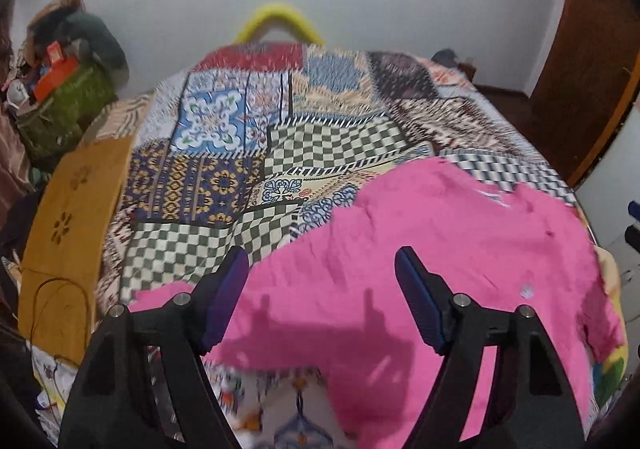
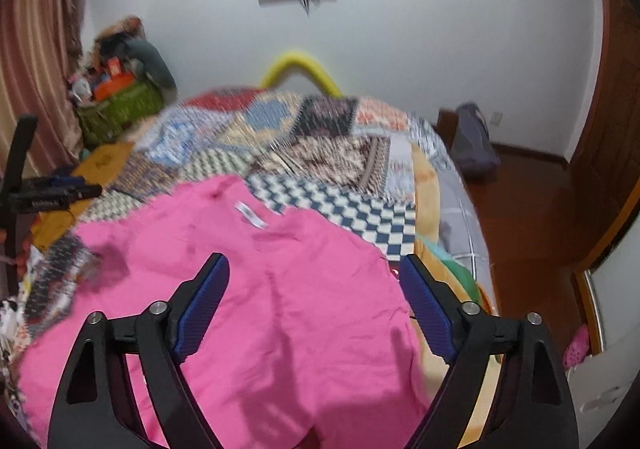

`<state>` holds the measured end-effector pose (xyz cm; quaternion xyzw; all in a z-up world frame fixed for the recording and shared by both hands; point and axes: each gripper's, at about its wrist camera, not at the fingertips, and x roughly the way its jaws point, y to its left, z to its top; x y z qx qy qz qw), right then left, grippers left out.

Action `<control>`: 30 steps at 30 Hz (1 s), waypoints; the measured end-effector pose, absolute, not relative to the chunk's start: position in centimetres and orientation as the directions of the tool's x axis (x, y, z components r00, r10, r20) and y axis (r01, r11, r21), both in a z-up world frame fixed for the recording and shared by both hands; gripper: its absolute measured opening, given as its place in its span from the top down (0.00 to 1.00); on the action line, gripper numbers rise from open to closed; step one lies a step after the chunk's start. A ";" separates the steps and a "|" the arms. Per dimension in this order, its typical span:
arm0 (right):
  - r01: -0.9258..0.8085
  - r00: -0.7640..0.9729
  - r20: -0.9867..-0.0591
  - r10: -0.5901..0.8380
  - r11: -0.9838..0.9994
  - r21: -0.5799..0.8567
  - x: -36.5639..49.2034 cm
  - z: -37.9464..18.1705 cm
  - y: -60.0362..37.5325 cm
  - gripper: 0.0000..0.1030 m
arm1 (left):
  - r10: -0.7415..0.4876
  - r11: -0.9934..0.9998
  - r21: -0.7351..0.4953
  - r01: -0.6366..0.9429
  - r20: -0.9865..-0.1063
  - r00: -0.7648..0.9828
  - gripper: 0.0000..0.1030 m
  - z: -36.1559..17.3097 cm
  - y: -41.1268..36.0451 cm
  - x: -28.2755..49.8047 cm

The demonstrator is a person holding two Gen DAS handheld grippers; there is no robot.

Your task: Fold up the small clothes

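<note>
A pink shirt (image 1: 420, 269) lies spread on the patchwork quilt (image 1: 224, 153). The left gripper (image 1: 322, 277) and right gripper (image 2: 314, 281) hover above it, jaws released, with the shirt's label (image 2: 250, 215) toward 12 o'clock.

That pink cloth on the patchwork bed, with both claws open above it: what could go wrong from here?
1. The crumpled pink cotton garment lies on a loose patchwork quilt; the open left gripper might pinch quilt along with garment.
2. The garment's right edge lies near the side of the bed, so a pull by the open right gripper could drag it off.
3. It lies wrinkled, so folds may come out uneven.
</note>
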<state>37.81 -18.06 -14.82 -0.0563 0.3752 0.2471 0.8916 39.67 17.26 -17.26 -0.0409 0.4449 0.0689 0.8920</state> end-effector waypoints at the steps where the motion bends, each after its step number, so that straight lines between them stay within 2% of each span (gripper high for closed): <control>1: -0.485 0.575 -0.715 0.398 0.869 0.095 38.8 -15.6 -18.1 0.26 | 0.079 0.987 -0.017 -0.158 -0.808 0.584 0.26 -18.1 17.4 40.8; 7: -0.484 0.480 -0.802 0.355 0.870 0.096 43.5 -19.8 -17.4 0.35 | 0.001 0.991 -0.070 -0.118 -0.856 0.517 0.26 -23.0 17.3 46.0; 10: -0.488 0.442 -0.827 0.347 0.867 0.103 44.8 -21.2 -17.1 0.45 | -0.039 0.987 -0.109 -0.117 -0.874 0.484 0.27 -25.0 17.1 47.5; 13: -0.513 0.436 -0.832 0.342 0.854 0.083 44.9 -21.9 -16.2 0.60 | -0.107 0.968 -0.202 -0.150 -0.870 0.481 0.36 -25.7 17.5 47.9; 14: -0.525 0.431 -0.833 0.346 0.847 0.080 45.0 -22.0 -15.9 0.71 | -0.116 0.968 -0.208 -0.140 -0.865 0.489 0.50 -25.6 17.4 47.9; 15: -0.538 0.426 -0.832 0.355 0.839 0.082 44.9 -22.0 -15.6 0.86 | -0.117 0.970 -0.206 -0.127 -0.860 0.497 0.70 -25.4 17.2 47.8; 16: -0.553 0.420 -0.833 0.360 0.829 0.080 44.9 -21.9 -15.3 0.92 | -0.112 0.974 -0.196 -0.118 -0.858 0.501 0.79 -25.2 17.1 47.7; 17: -0.563 0.422 -0.835 0.354 0.824 0.064 44.9 -21.9 -15.0 0.94 | -0.107 0.976 -0.187 -0.113 -0.859 0.500 0.87 -25.0 17.0 47.7; 18: -0.574 0.428 -0.835 0.345 0.818 0.043 44.7 -21.6 -14.8 0.95 | -0.098 0.978 -0.176 -0.111 -0.860 0.500 0.89 -24.9 17.0 47.6; 24: -0.595 0.443 -0.830 0.339 0.803 0.011 46.1 -20.7 -13.8 0.95 | 0.047 0.988 -0.031 -0.151 -0.873 0.486 0.91 -24.7 18.6 45.6; 30: -0.589 0.468 -0.809 0.356 0.808 0.014 49.0 -19.8 -11.8 0.95 | 0.088 0.965 -0.036 -0.261 -0.889 0.449 0.91 -26.3 22.8 44.1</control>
